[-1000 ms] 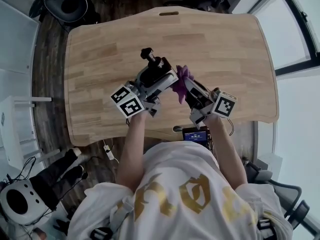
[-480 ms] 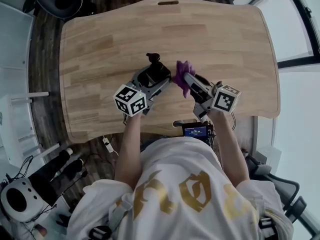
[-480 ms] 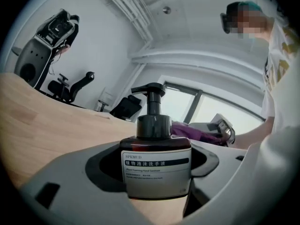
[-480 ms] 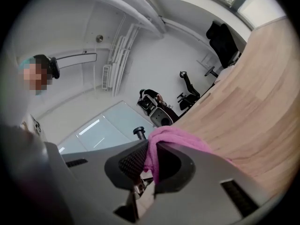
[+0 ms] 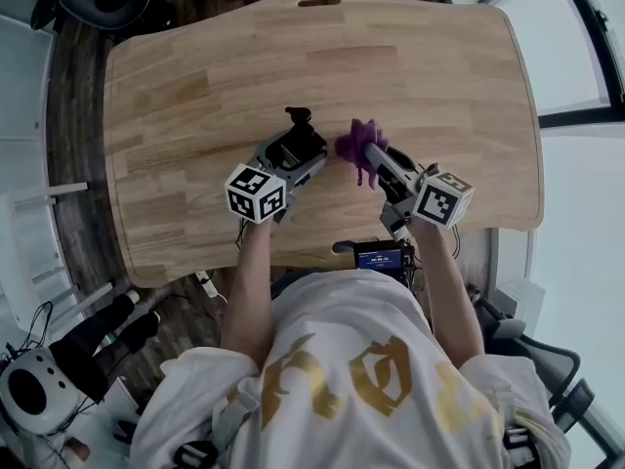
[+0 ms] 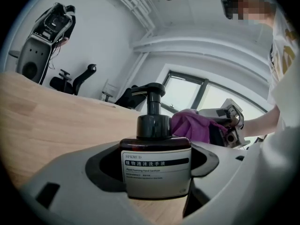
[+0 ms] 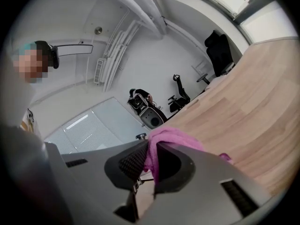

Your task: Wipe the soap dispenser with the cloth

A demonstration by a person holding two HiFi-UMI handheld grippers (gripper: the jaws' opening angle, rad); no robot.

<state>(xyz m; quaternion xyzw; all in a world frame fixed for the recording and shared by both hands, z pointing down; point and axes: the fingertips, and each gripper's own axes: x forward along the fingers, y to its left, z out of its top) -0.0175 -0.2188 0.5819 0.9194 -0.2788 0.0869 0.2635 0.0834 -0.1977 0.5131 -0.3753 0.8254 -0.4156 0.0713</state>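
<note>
The soap dispenser (image 5: 300, 137) is a dark brown bottle (image 6: 156, 165) with a white label and a black pump. It sits between the jaws of my left gripper (image 5: 303, 150), which is shut on its body (image 6: 157, 175). My right gripper (image 5: 367, 156) is shut on a bunched purple cloth (image 5: 358, 145), pinched between its pads (image 7: 151, 161). In the left gripper view the cloth (image 6: 190, 125) hangs just behind the bottle's right shoulder; I cannot tell whether they touch. Whether the bottle's base rests on the table is hidden.
The wooden table (image 5: 195, 86) stretches bare to the left, right and far side of both grippers, with a slot handle (image 5: 319, 1) at its far edge. A small device with a lit screen (image 5: 379, 257) sits at the near edge. Office chairs stand beyond the table.
Both grippers have drawn slightly nearer to the table's front edge, still holding the dispenser and the cloth. The cloth stays at the dispenser's right side.
</note>
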